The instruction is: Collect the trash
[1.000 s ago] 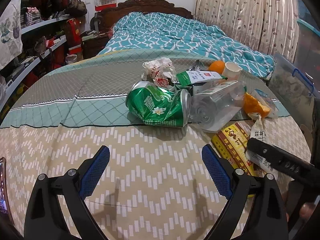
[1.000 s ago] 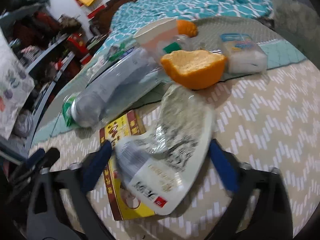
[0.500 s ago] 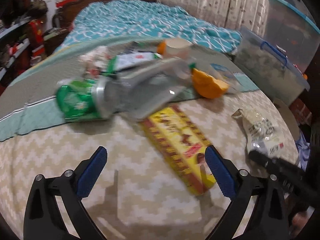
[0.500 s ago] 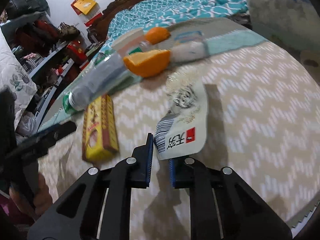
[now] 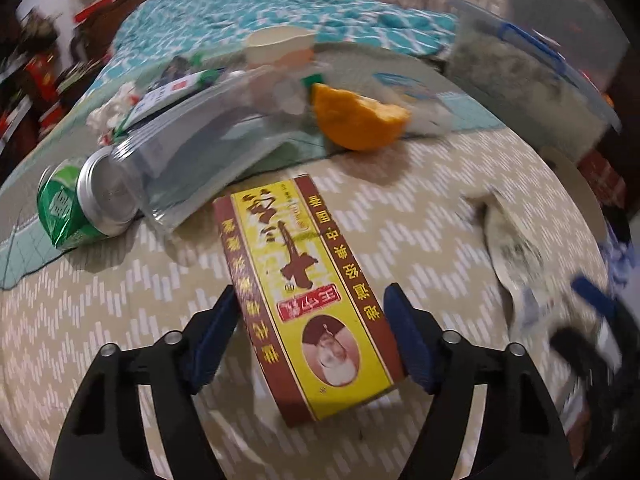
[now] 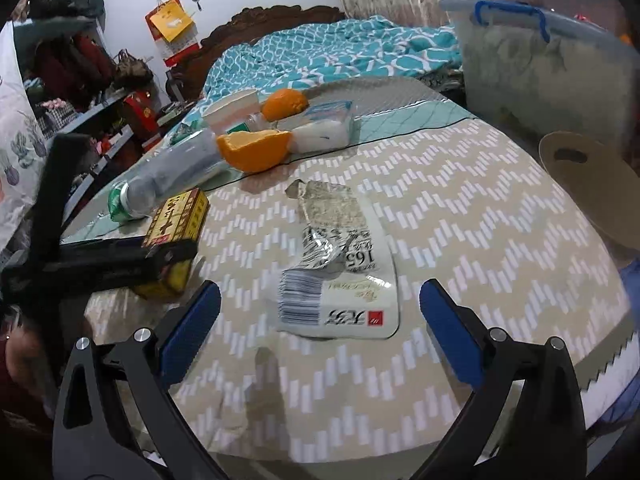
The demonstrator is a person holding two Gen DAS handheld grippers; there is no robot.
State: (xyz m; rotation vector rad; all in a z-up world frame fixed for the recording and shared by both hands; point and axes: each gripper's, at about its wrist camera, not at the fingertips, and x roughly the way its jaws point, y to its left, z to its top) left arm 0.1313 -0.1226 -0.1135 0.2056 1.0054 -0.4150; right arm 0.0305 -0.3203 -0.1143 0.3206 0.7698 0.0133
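While the left hand-held gripper (image 5: 310, 334) has its blue pads either side of the long yellow-and-brown cardboard box (image 5: 302, 284), the right hand-held gripper (image 6: 320, 330) gapes wide just behind the flat white plastic wrapper (image 6: 340, 276) on the worktop (image 6: 480, 216).

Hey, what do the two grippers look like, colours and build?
Both match: the left gripper and right gripper have matte black plastic jaws with triangular cut-outs and silver pivot screws. The fingers wear ribbed blue pads. No cables, markings or sleeves show.
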